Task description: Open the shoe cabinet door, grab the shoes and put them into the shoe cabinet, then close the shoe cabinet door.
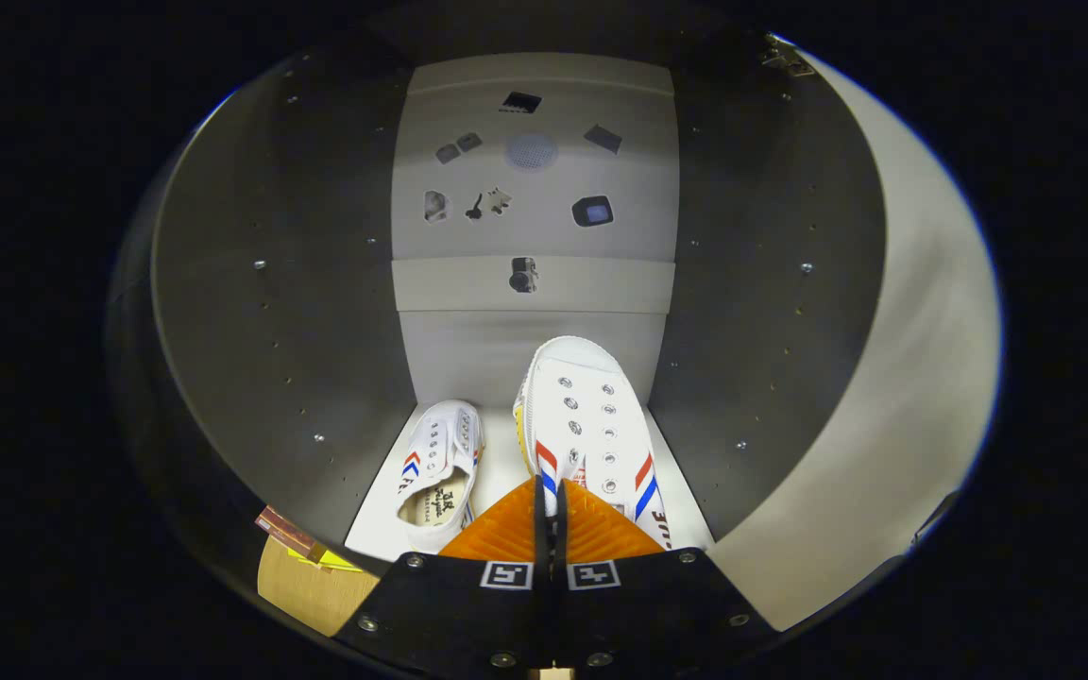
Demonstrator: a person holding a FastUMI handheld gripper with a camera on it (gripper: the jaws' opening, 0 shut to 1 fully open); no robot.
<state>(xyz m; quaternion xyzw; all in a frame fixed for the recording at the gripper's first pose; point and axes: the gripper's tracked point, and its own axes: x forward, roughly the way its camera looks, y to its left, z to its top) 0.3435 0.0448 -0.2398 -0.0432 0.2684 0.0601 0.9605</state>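
I am looking into the open shoe cabinet (298, 283). A white sneaker with red and blue stripes (591, 425) points toe-first at the back wall, just ahead of my fingers. My gripper (551, 491) is shut on the rim of this shoe's opening, with the thin edge pinched between both fingers. A second matching white sneaker (440, 463) lies on the cabinet floor to the left of the held one, its toe also toward the back. The heel of the held shoe is hidden behind my fingers.
The cabinet door (893, 359) stands swung open on the right. Dark side walls close in on both sides, and the pale back wall (535, 302) carries several small dark marks. A cardboard box (308, 581) sits outside, low on the left.
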